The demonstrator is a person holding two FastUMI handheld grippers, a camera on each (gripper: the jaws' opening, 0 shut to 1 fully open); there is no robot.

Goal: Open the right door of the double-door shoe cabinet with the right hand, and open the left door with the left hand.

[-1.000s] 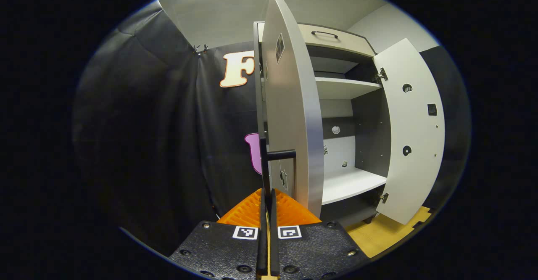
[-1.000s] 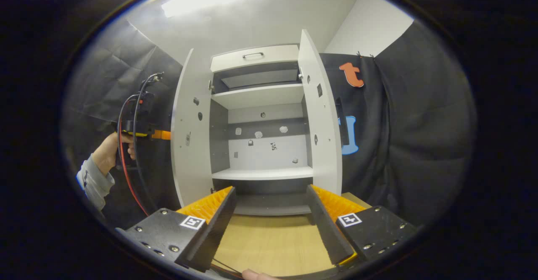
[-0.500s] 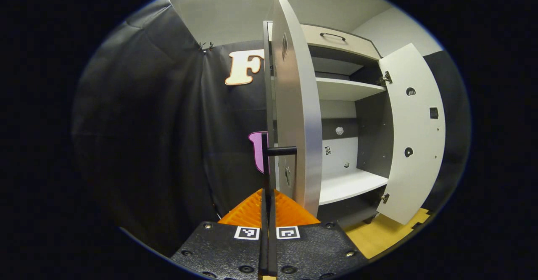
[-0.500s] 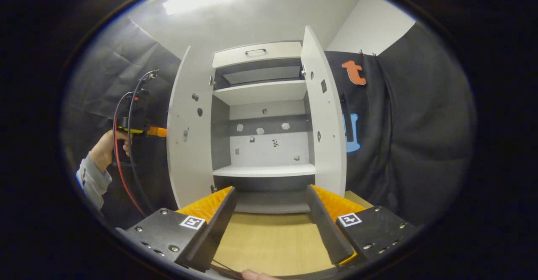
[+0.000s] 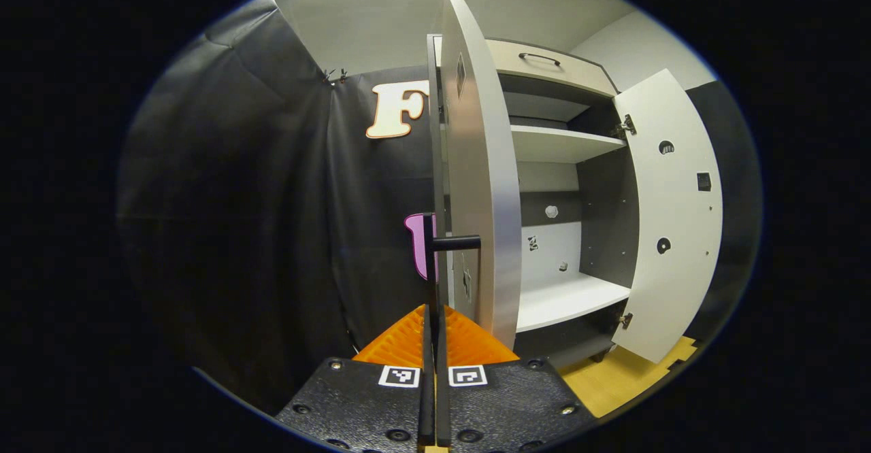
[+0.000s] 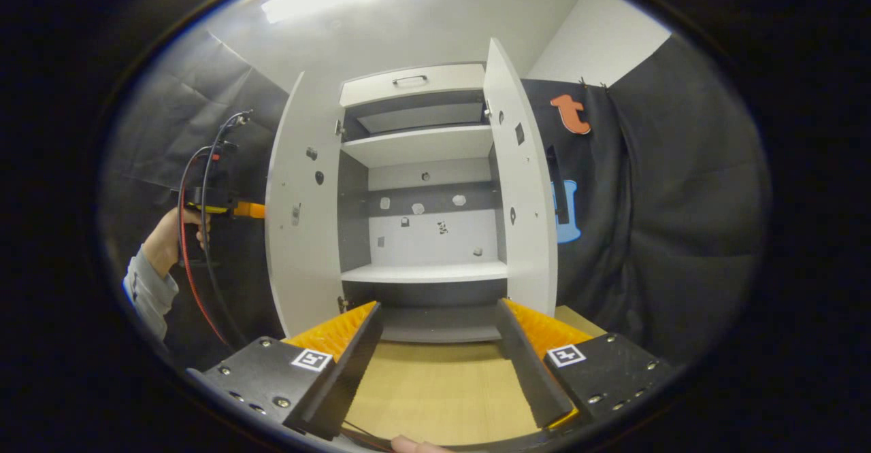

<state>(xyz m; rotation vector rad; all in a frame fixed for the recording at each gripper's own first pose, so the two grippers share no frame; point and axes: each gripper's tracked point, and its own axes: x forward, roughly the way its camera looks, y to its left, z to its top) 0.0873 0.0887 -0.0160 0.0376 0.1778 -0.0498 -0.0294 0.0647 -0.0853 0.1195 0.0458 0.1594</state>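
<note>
Right gripper view: shoe cabinet (image 6: 425, 150) standing wide open against the booth's black cloth wall, on a wooden floor (image 6: 435, 388). Left door (image 6: 299, 208) swung out on the picture's left, right door (image 6: 520, 188) swung out on the picture's right, both pale on their inner faces. Inside, an upper shelf (image 6: 422, 147) and a lower shelf (image 6: 425, 273), both bare, with a drawer front and its dark handle (image 6: 409, 79) across the top. Small square marker stickers on the back panel and on both doors, too small to read; no brand or legible writing anywhere on the cabinet. Right gripper (image 6: 435, 324) low in front of the cabinet, jaws spread apart, holding nothing, wooden floor between them; black-and-white square markers on its body, patterns only, no words. At the far left, a hand (image 6: 167, 235) in a grey sleeve (image 6: 146, 290) holding the left gripper (image 6: 255, 210) at the outer face of the left door, red and black cables (image 6: 194, 235) looping from it. Left gripper view: left door (image 5: 476, 167) seen almost edge-on, its dark bar handle (image 5: 430, 256) running straight up from between the fingers of the left gripper (image 5: 433, 317), jaws clenched on that handle, nearly touching. Right door (image 5: 670, 215) well apart across the cabinet's opening, hinges showing along its edge. Two more square markers on the left gripper's body, likewise wordless.
</note>
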